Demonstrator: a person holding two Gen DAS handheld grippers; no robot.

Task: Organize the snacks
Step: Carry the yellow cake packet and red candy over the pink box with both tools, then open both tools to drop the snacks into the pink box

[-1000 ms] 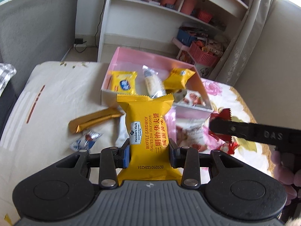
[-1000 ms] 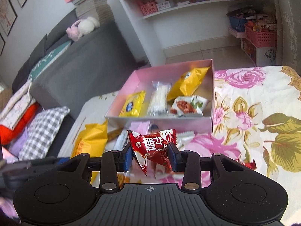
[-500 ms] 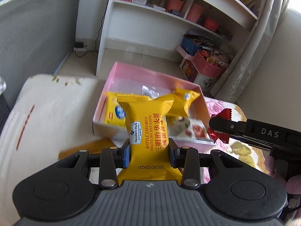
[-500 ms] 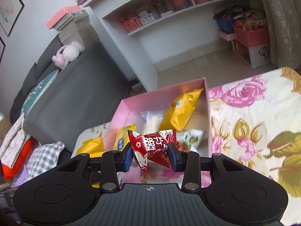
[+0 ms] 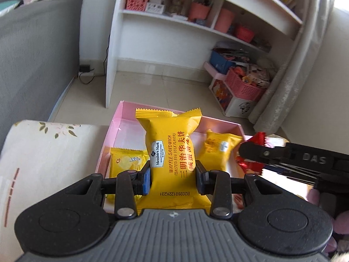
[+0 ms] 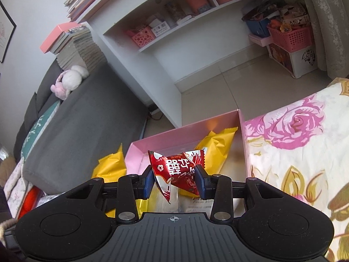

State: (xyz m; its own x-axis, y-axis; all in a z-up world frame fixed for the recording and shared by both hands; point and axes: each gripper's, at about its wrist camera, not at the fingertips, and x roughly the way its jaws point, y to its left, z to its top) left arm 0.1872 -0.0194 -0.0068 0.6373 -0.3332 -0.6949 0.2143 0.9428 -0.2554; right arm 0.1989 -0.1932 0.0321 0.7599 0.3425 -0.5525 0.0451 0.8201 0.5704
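My left gripper (image 5: pixel 173 180) is shut on a yellow waffle sandwich packet (image 5: pixel 169 152) and holds it above the near part of the pink box (image 5: pixel 122 118). My right gripper (image 6: pixel 175 181) is shut on a red snack packet (image 6: pixel 177 170) and holds it over the same pink box (image 6: pixel 242 131). The right gripper also shows in the left wrist view (image 5: pixel 250 150), with the red packet (image 5: pixel 257 137) at its tip. Inside the box lie yellow packets (image 5: pixel 220 150) (image 5: pixel 124 163) (image 6: pixel 218 146). The waffle packet also shows in the right wrist view (image 6: pixel 111 166).
The box sits on a table with a floral cloth (image 6: pixel 294 152) and a cream cloth (image 5: pixel 50 152). A grey sofa (image 6: pixel 82 131) stands on the left. A white shelf unit (image 5: pixel 174 43) and pink baskets (image 5: pixel 244 85) stand on the floor beyond.
Both grippers have moved forward and up with their packets, from above the loose snacks on the cloth to over the pink box. The loose snacks on the cloth have left the view.
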